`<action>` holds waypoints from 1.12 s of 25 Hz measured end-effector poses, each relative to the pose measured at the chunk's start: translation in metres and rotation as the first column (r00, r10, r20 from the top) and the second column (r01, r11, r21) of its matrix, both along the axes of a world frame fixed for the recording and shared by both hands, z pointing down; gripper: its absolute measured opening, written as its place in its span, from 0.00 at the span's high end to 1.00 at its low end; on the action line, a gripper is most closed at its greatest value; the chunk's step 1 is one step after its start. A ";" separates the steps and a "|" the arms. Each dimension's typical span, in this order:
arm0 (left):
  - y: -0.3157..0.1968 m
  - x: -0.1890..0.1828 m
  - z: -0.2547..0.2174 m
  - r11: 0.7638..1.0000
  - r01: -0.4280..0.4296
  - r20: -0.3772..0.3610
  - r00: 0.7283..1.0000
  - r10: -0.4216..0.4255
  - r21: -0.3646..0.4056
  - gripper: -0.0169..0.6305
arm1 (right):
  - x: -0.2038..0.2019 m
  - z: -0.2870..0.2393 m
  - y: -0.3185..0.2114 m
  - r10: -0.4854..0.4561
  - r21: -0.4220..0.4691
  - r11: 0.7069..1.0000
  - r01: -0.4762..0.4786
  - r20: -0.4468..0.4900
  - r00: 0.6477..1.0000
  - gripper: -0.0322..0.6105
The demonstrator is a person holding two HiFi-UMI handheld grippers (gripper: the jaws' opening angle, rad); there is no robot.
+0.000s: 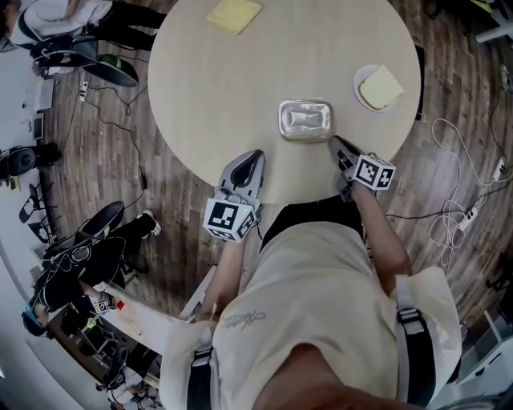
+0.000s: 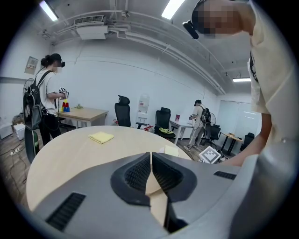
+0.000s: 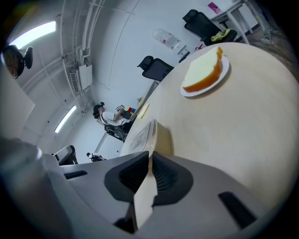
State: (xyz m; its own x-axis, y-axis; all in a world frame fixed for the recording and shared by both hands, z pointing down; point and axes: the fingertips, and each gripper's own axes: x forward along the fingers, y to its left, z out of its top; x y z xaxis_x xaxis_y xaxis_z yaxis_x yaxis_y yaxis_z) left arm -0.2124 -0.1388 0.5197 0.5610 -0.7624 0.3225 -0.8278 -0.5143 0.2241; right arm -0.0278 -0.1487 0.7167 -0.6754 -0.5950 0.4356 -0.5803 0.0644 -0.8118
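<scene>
Person's shirt (image 1: 321,272) nearest, two shut claws at the table (image 1: 232,88) edge, tin just beyond.

Head view: the left claw (image 1: 255,154) and right claw (image 1: 334,142) reach over the near rim. The tin (image 1: 305,119) lies between and just ahead of them, its long axis running left to right. Its right end is just beside the right claw, and the left claw is farther off. A plate (image 1: 360,90) with a slice (image 1: 381,86) sits to the right, and a cloth (image 1: 234,14) lies far across. Left gripper view: jaws together, empty, aimed toward the cloth. Right gripper view: jaws together, empty, with the tin (image 3: 145,133) straight ahead of the tips.
</scene>
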 end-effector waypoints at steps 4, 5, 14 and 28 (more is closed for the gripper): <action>-0.001 0.006 0.001 1.000 0.000 0.004 1.000 0.000 0.001 0.93 | 0.003 0.001 0.001 -0.015 -0.007 1.000 0.015 0.021 1.000 0.93; 0.000 0.007 0.002 1.000 0.001 0.005 1.000 -0.001 0.001 0.93 | 0.003 0.002 0.001 -0.016 -0.009 1.000 0.016 0.036 0.999 0.93; 0.001 0.011 -0.001 1.000 0.019 0.001 1.000 -0.019 0.010 0.93 | 0.010 -0.029 -0.006 -0.044 0.055 0.998 0.038 0.112 0.993 0.94; 0.001 0.032 -0.019 0.996 0.022 -0.021 1.000 -0.020 0.089 0.93 | 0.018 -0.136 -0.015 -0.283 0.392 0.844 0.366 -0.253 0.925 0.94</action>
State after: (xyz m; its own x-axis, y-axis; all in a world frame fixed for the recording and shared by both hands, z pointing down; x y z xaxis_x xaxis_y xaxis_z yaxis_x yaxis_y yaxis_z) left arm -0.1808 -0.1379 0.5007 0.5503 -0.7992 0.2416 -0.8344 -0.5156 0.1950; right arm -0.0094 -0.1636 0.5810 -0.7977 -0.5091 0.3231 -0.5966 0.5883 -0.5459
